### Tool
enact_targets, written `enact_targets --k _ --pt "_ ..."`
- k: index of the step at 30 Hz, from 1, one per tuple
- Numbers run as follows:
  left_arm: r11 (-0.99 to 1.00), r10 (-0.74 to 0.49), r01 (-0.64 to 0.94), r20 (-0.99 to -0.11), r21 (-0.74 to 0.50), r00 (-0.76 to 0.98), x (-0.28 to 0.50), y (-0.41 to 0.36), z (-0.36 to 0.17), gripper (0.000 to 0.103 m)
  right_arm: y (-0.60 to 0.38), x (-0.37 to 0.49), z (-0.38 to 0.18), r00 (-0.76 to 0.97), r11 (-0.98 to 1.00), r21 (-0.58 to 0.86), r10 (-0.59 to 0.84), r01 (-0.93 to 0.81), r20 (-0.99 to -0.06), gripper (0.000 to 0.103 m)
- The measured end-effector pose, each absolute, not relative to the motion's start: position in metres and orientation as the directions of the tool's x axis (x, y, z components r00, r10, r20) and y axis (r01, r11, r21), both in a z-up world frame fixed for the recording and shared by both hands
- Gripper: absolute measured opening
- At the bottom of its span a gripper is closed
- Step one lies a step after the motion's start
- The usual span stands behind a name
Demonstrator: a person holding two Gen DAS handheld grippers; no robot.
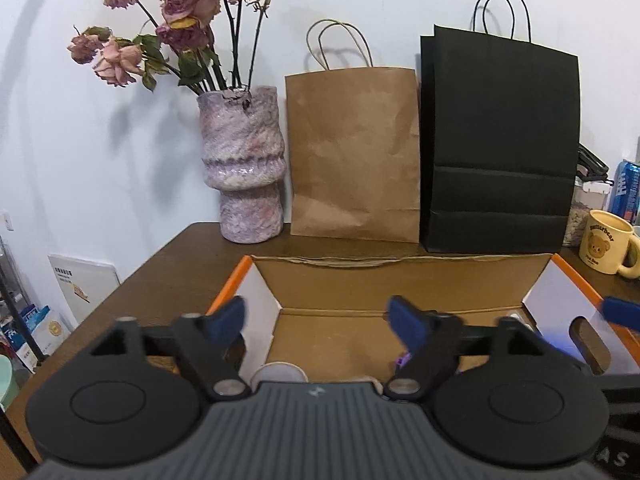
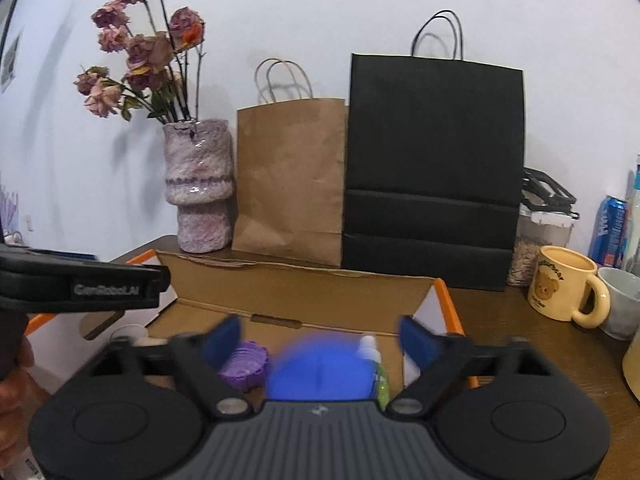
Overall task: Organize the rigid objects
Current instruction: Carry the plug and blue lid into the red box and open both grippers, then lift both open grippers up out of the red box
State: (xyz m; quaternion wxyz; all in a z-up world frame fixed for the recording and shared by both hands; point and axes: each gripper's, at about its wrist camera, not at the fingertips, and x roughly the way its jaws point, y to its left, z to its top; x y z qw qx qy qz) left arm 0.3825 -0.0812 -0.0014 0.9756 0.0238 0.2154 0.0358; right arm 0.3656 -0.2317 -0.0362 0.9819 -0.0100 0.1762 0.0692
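**Both grippers held open over the cardboard box**

The left gripper (image 1: pixel 318 322) is seen above the near edge of an open cardboard box (image 1: pixel 400 276) with orange-trimmed white side walls, set on a dark wooden worktop (image 1: pixel 168 264). Its jaws are spread wide and nothing is held between them. Below them, the rim of a pale round object (image 1: pixel 279 372) and a small purple piece (image 1: pixel 404 360) are partly seen on the box floor.

The right gripper (image 2: pixel 320 340) is likewise held over the box (image 2: pixel 304 284), jaws wide apart and gripping nothing. Between and beneath them a blurred blue rounded object (image 2: pixel 320 368) is seen inside the box. A purple ridged round object (image 2: pixel 245 366) lies just to its left, and a small bottle with a white cap and greenish body (image 2: pixel 376 364) just to its right. Whether the blue object rests on the box floor cannot be told from the blur.

Behind the box, a mottled pink vase of dried roses (image 1: pixel 244 168), a brown paper bag (image 1: pixel 352 152) and a black paper bag (image 1: pixel 500 148) are lined up against the wall. A yellow bear mug (image 2: pixel 564 288) is placed to the right of the box
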Motion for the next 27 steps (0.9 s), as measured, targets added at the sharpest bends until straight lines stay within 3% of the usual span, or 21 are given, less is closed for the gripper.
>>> enact_targets --k 2,27 --pt "0.996 0.088 -0.069 -0.415 0.061 0.905 0.3824 -0.0804 -0.0009 0.103 -0.2327 0.3649 -0.0363 0.932 0.992 0.004 0.121 -0.128 -0.342 0.103" --pt "0.995 0.1 -0.081 -0.424 0.063 0.9 0.3815 -0.0795 -0.0009 0.103 -0.2341 0.3636 -0.0353 0.931 0.992 0.012 0.118 -0.122 -0.344 0.103"
